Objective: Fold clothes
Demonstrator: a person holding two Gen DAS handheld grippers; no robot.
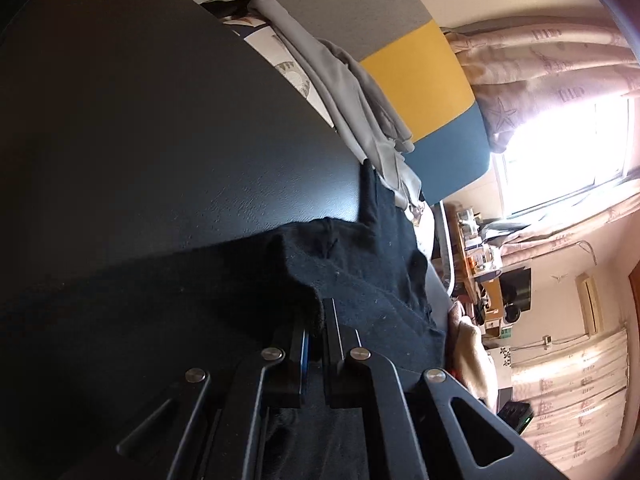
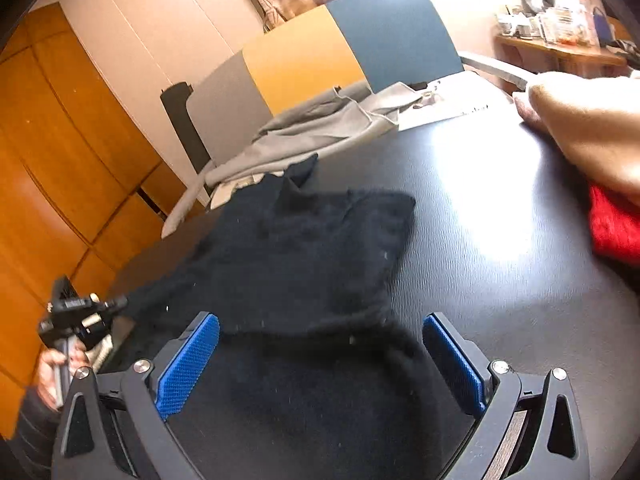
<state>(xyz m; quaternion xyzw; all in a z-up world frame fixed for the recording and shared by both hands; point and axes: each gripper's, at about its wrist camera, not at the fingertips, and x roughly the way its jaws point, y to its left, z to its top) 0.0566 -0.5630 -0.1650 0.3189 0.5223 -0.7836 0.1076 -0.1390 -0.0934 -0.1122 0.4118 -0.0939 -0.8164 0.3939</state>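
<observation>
A black knit garment (image 2: 312,248) lies partly folded on the black table (image 2: 480,216), one end reaching towards the far edge. In the left wrist view my left gripper (image 1: 318,320) is shut on an edge of the black garment (image 1: 352,272), the cloth pinched between the two fingers. From the right wrist view that left gripper (image 2: 120,303) appears at the garment's left corner, held by a hand. My right gripper (image 2: 320,344) hovers open over the garment's near edge, its blue pads (image 2: 188,364) wide apart with cloth below them but nothing gripped.
A grey garment (image 2: 320,124) is heaped at the table's far edge against a grey, yellow and blue panel (image 2: 320,52). Red cloth (image 2: 616,224) and a cream cloth (image 2: 592,128) lie at the right. Wooden cabinets (image 2: 60,140) stand to the left.
</observation>
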